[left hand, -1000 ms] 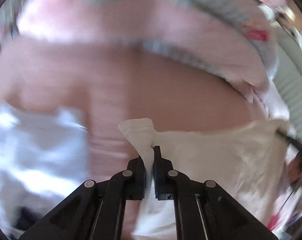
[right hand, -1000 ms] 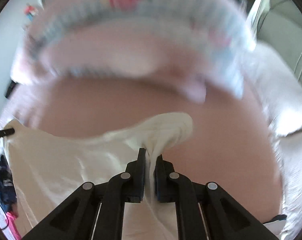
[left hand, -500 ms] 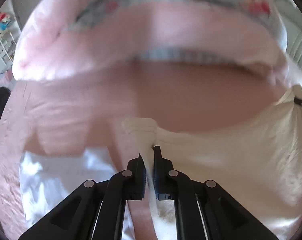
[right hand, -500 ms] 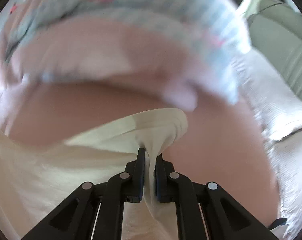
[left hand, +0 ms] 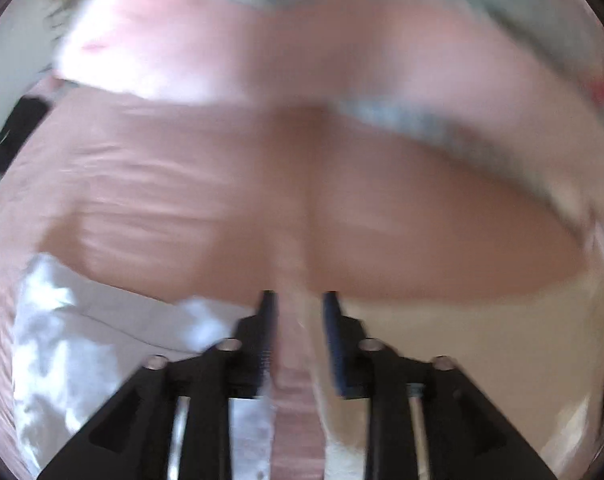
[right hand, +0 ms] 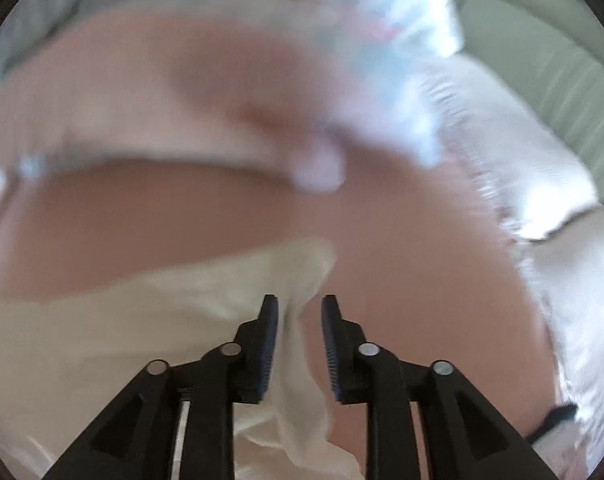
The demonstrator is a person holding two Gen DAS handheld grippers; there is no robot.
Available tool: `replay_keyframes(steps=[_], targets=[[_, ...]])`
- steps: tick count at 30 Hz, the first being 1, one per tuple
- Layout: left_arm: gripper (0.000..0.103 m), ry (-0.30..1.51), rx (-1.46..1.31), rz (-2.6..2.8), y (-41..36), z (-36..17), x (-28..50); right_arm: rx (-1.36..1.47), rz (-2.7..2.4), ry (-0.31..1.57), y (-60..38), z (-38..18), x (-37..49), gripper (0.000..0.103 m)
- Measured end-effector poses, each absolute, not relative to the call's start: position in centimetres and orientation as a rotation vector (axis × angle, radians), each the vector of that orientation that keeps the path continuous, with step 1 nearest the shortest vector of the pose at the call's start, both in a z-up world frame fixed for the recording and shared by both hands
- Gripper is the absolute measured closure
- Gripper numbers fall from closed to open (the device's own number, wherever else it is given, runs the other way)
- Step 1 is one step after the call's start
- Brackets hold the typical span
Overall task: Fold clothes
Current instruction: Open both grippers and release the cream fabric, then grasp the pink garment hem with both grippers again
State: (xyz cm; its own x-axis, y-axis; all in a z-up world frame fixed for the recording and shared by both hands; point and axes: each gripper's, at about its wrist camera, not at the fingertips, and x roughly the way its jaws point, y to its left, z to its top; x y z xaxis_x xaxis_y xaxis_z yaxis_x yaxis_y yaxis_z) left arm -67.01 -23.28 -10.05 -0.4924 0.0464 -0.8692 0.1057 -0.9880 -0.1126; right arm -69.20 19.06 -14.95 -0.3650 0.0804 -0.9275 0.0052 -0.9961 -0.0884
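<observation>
**fold_fan:** Both sets of jaws were pinched shut on the cream garment's corners half a second back, and now they've sprung apart and let go. Left wrist view first: the left gripper (left hand: pixel 297 300) stands spread with only pink bed sheet (left hand: pixel 221 208) showing through the gap. The cream garment (left hand: pixel 462 360) lies just right of the right-hand finger, spreading off toward the right edge. A white garment (left hand: pixel 81 340) sits at lower left. It's all pretty smeared, so I can't say whether the cream edge is flat.

**umi_lurker:** And the right wrist view?

**fold_fan:** Mirror image. The right gripper (right hand: pixel 299 304) is parted too, with a loose fold of the cream garment (right hand: pixel 141 320) sitting right in the gap, not pinched. The rest spreads left, so its long axis runs side to side between the two grippers. The right one is nearer to cloth. Both point forward and down over the bed, toward the pink quilt (right hand: pixel 161 100) with the patterned border.

**umi_lurker:** Next grab?

**fold_fan:** Can't tell if this fold is finished.
</observation>
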Motion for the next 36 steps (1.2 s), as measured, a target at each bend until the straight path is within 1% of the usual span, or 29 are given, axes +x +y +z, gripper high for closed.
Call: replay_keyframes(steps=[1, 2, 3, 6, 11, 15, 17, 18, 20, 21, 27, 29, 30, 31, 33, 35, 36], targets=[[0.064, 0.314, 1.600, -2.671, -23.6, -9.7, -66.4, -1.755, 2.568, -0.101, 18.6, -14.7, -68.0, 0.072], [0.064, 0.371, 1.656, -2.676, -23.6, -9.8, -65.5, -1.766, 2.581, -0.085, 18.2, -14.5, -66.9, 0.072], [0.064, 0.375, 1.705, -2.689, -23.1, -9.6, -63.8, -1.777, 2.593, -0.068, 17.8, -14.3, -65.7, 0.072], [0.064, 0.270, 1.822, -2.775, -19.8, -9.8, -58.9, -1.809, 2.630, -0.017, 16.5, -13.6, -62.3, 0.072], [0.064, 0.109, 2.025, -2.943, -11.9, -10.6, -50.0, -1.865, 2.688, 0.069, 14.3, -12.5, -56.5, 0.072], [0.064, -0.087, 2.138, -2.858, -6.8, -14.3, -45.1, -2.016, 2.656, -0.036, 11.9, -14.7, -50.7, 0.072], [0.065, -0.120, 2.090, -2.817, -6.1, -15.5, -43.2, -2.089, 2.608, -0.089, 11.4, -16.2, -48.2, 0.072], [0.065, -0.123, 2.029, -2.833, -6.1, -15.2, -42.2, -2.081, 2.599, -0.096, 11.6, -16.7, -47.3, 0.071], [0.065, -0.107, 2.001, -2.806, -6.5, -14.6, -40.4, -2.062, 2.584, -0.110, 12.2, -17.5, -45.5, 0.068], [0.064, -0.099, 1.993, -2.789, -6.8, -14.4, -39.4, -2.035, 2.595, -0.081, 12.5, -17.3, -44.9, 0.063], [0.063, -0.195, 1.852, -2.852, -7.9, -15.4, -35.9, -1.916, 2.651, -0.042, 13.4, -17.0, -41.2, 0.060], [0.060, -0.222, 1.863, -2.820, -7.4, -15.2, -36.2, -1.877, 2.669, -0.037, 13.6, -17.0, -39.9, 0.055], [0.060, -0.240, 1.878, -2.789, -6.9, -15.0, -36.6, -1.871, 2.678, -0.150, 12.9, -17.1, -39.4, 0.054], [0.060, -0.258, 1.893, -2.757, -6.5, -14.9, -36.9, -1.848, 2.685, -0.224, 12.4, -16.9, -38.9, 0.053], [0.060, -0.387, 1.926, -2.709, -4.9, -14.4, -36.6, -1.852, 2.677, -0.124, 13.2, -16.8, -38.3, 0.053], [0.060, -0.435, 1.894, -2.699, -4.4, -14.3, -35.2, -1.853, 2.667, -0.028, 13.9, -16.7, -37.6, 0.052], [0.059, -0.454, 1.875, -2.695, -4.2, -14.2, -34.4, -1.852, 2.669, -0.024, 14.1, -16.6, -36.9, 0.052]])
